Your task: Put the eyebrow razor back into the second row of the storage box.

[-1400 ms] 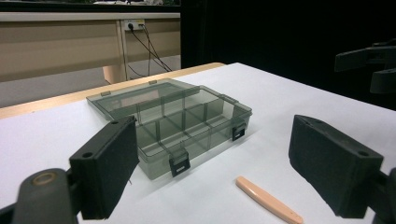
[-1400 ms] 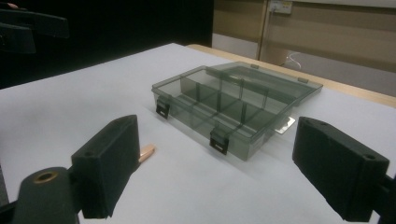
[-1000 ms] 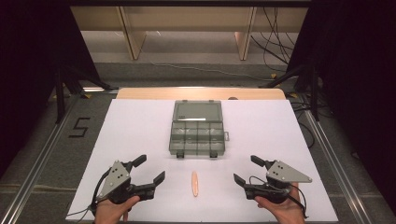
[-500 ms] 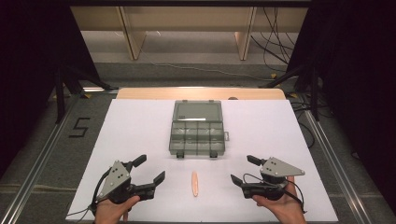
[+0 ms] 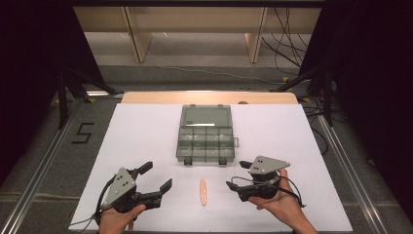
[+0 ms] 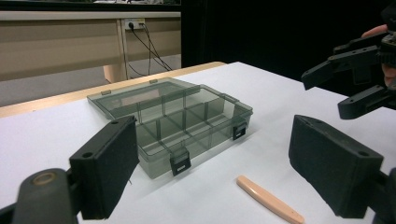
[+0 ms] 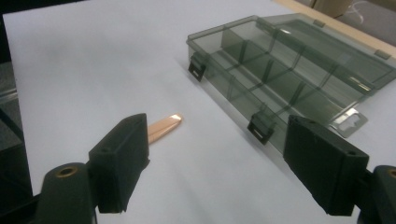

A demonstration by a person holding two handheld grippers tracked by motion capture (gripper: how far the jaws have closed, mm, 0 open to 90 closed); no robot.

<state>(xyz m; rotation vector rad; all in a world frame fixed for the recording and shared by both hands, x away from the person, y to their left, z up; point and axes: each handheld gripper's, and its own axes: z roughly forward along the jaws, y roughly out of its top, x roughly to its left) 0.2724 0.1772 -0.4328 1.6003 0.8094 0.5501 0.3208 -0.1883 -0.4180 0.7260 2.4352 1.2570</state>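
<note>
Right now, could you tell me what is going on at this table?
A person holds a gripper in each hand over a white table. The left gripper and right gripper are both open and hold nothing. Between them lies a slim peach-coloured stick, untouched. Behind it sits an open, empty-looking compartment box, lid folded back.

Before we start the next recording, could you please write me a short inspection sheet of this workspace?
Surface: white table, flat, with a wooden strip along its far edge.
Job's things: clear organiser box at centre, lid open and lying back, compartments look empty; pale stick lying flat in front of it.
Clutter: nothing seen.
Grippers: left gripper and right gripper both open, empty, flanking the stick.
Cables: one trails from each gripper; more lie on the floor beyond.
Surroundings: dark curtains at the sides, wooden furniture behind.
</note>
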